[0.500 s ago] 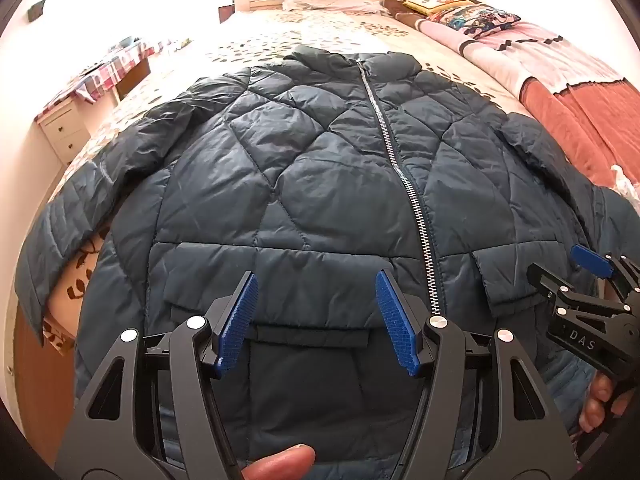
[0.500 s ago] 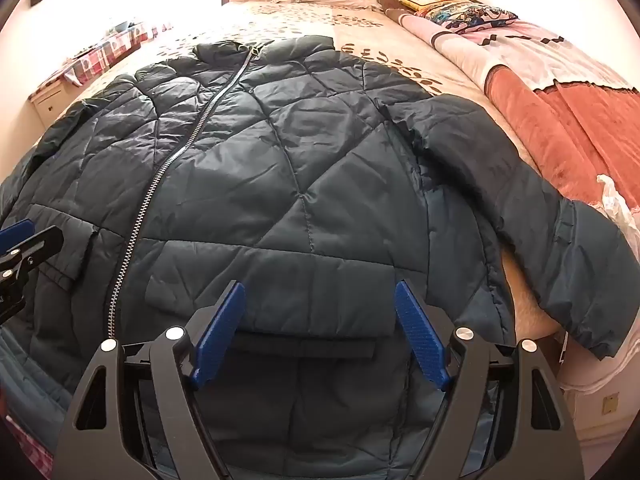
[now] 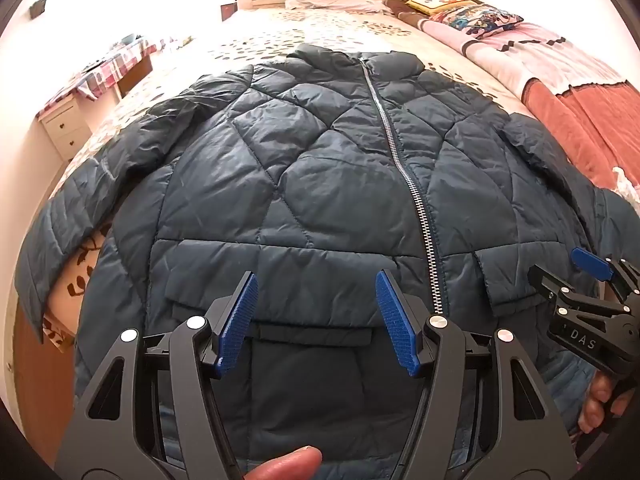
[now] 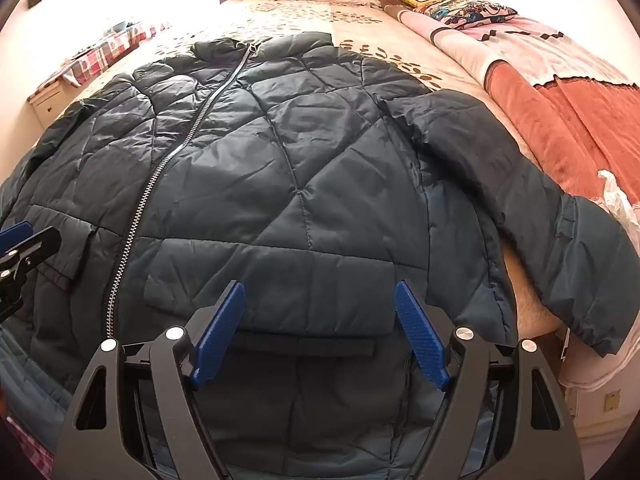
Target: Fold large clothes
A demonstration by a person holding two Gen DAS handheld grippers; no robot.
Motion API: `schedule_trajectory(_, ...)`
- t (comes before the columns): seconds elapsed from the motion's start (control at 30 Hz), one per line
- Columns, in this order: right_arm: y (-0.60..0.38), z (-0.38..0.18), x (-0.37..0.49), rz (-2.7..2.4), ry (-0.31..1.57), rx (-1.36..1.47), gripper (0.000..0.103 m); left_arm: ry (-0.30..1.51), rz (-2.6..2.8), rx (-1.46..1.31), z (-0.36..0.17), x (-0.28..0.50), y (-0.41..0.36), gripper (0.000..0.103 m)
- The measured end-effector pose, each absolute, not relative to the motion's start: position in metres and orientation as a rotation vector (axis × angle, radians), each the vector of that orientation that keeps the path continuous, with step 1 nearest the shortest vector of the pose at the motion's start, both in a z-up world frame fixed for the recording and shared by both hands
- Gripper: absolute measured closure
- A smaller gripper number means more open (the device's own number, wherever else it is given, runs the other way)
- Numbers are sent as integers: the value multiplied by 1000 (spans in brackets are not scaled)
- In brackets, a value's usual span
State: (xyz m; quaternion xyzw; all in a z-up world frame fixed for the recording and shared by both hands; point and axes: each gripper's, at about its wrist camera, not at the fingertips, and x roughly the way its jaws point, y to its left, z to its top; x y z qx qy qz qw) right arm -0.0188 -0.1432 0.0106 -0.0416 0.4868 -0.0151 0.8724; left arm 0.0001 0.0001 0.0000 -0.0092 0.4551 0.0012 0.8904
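White letters "DAS" stand on the black body of the right gripper (image 3: 591, 280).

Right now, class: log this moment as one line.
dark teal quilted jacket: flat, zipped, on bed | left hand-held gripper: open, empty | right hand-held gripper: open, empty

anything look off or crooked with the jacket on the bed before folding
Nothing damaged. The quilted jacket lies zipped and face up on the bed, but its sleeve trails over the bed's edge, and the hem hangs off the near side.
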Motion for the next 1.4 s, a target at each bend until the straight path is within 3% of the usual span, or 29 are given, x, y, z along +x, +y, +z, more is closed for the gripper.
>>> schedule_trajectory(1.4,-145,7,-18,-30,1027,-82,27,949,3,-19,0,0,0,42)
